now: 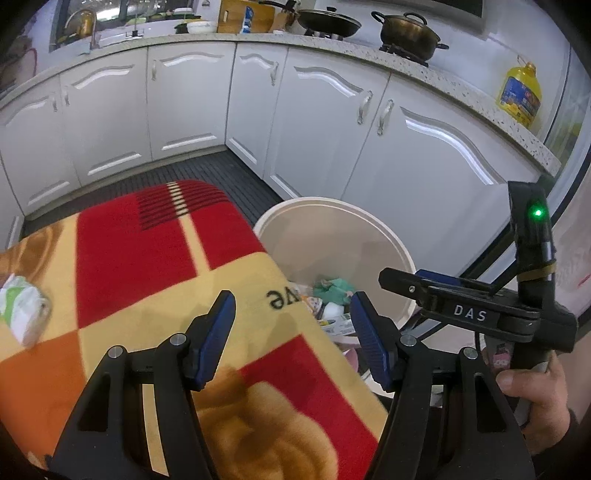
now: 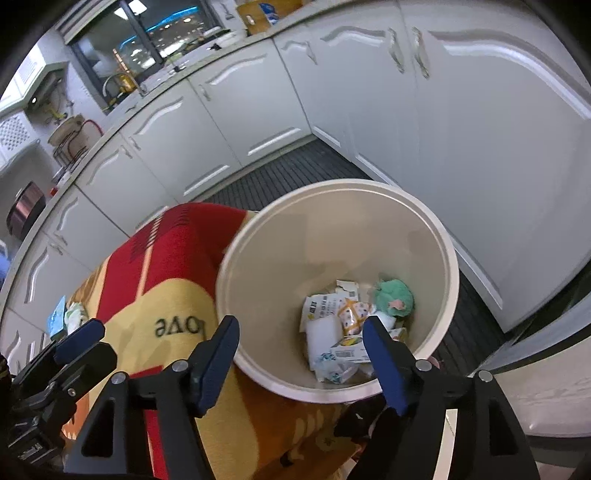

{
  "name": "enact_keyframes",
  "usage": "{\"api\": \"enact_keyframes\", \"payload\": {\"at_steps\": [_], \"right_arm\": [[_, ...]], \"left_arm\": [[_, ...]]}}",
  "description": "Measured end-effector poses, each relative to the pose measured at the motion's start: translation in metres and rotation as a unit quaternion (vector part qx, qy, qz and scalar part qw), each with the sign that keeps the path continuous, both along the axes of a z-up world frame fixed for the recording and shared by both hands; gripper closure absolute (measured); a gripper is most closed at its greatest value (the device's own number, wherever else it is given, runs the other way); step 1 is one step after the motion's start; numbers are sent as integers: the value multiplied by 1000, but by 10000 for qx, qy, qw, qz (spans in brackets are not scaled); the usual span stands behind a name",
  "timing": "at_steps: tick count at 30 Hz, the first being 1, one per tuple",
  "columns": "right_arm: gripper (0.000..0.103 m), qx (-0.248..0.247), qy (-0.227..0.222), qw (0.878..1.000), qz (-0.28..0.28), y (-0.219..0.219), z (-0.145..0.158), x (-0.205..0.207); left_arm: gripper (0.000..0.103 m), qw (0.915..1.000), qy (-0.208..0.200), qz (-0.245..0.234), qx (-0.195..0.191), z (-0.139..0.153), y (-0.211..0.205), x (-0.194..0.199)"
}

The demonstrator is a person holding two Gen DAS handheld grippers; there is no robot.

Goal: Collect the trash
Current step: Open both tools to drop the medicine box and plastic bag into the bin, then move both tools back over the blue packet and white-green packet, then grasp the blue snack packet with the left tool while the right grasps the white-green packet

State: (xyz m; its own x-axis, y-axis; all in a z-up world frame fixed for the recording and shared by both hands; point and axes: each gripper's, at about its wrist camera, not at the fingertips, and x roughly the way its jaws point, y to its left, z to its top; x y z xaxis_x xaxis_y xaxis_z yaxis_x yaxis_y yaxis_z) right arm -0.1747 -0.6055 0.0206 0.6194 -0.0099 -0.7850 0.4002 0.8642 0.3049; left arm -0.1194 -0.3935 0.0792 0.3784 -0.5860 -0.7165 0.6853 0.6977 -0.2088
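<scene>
Much of the trash [image 2: 347, 325] is already gathered in the bin [image 2: 452, 266]; a crumpled wrapper [image 1: 24, 310] is left on the tabletop [image 1: 155, 288], well apart from the bin; the left gripper [image 1: 291, 325] and right gripper [image 2: 301, 343] are held with jaws wide and empty.

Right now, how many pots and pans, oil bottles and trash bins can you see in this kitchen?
Pots and pans: 2, a black pan and a dark lidded pot on the stove
Yellow oil bottles: 1
Trash bins: 1
Total: 4
</scene>
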Motion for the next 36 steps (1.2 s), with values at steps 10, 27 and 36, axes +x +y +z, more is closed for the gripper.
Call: {"api": "enact_keyframes", "payload": {"at_steps": [10,27,36], "right_arm": [[33,-81,-127,9989,434,45,22,12],[26,-30,-89,9757,2190,194,19,84],[22,-220,-220,9567,2893,267,17,139]], "left_arm": [[39,9992,-180,346,-82,15,55,0],[32,9809,48,1936,-167,15,244,52],[22,9553,600,2806,-706,4,348,116]]}}
